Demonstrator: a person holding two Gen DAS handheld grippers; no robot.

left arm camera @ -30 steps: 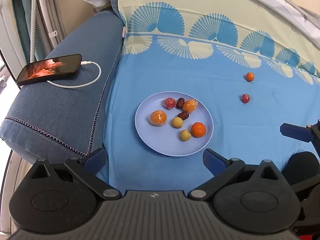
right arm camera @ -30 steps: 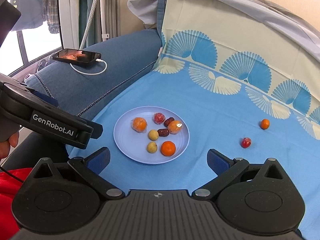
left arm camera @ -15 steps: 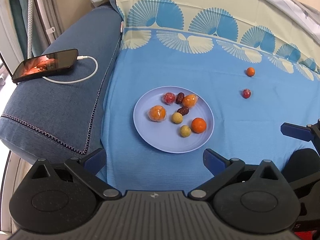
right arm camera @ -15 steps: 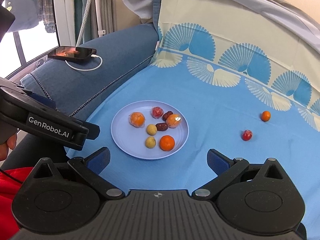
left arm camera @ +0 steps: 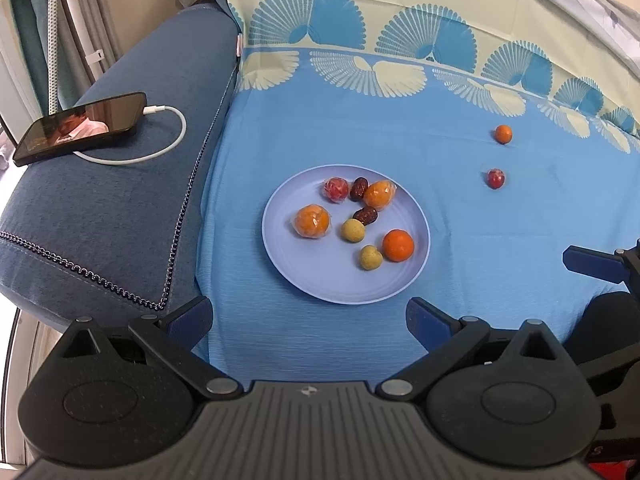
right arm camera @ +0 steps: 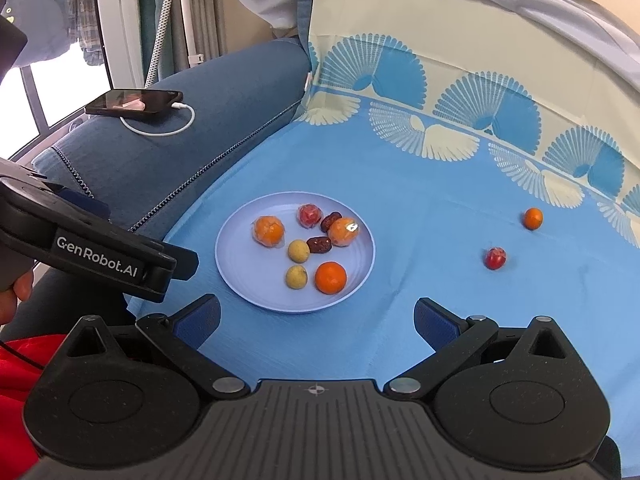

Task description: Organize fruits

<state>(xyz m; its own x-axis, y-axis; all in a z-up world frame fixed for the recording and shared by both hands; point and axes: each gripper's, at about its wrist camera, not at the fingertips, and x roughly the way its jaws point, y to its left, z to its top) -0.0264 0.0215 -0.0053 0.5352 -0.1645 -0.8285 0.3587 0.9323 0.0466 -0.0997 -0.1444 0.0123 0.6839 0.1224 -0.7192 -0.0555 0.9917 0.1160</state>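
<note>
A pale blue plate (left arm camera: 332, 284) (right arm camera: 248, 280) lies on the blue cloth and holds several fruits: oranges, two yellow-green round fruits, dark dates and a wrapped red one. A small orange fruit (left arm camera: 503, 134) (right arm camera: 533, 218) and a small red fruit (left arm camera: 496, 179) (right arm camera: 495, 258) lie loose on the cloth to the plate's right. My left gripper (left arm camera: 308, 320) is open and empty, just short of the plate's near rim. My right gripper (right arm camera: 316, 320) is open and empty, near the plate's near rim. The left gripper's body also shows at the left in the right wrist view.
A blue sofa arm (left arm camera: 112, 208) runs along the left, with a phone (left arm camera: 80, 128) on a white charging cable (left arm camera: 168, 140) on it. The patterned cloth rises up the sofa back (left arm camera: 400, 12) behind. A window and curtains stand at far left.
Both grippers have shifted slightly over the last second; the plate sits a little higher in the right wrist view. The phone screen's picture changed. No fruit has moved.
</note>
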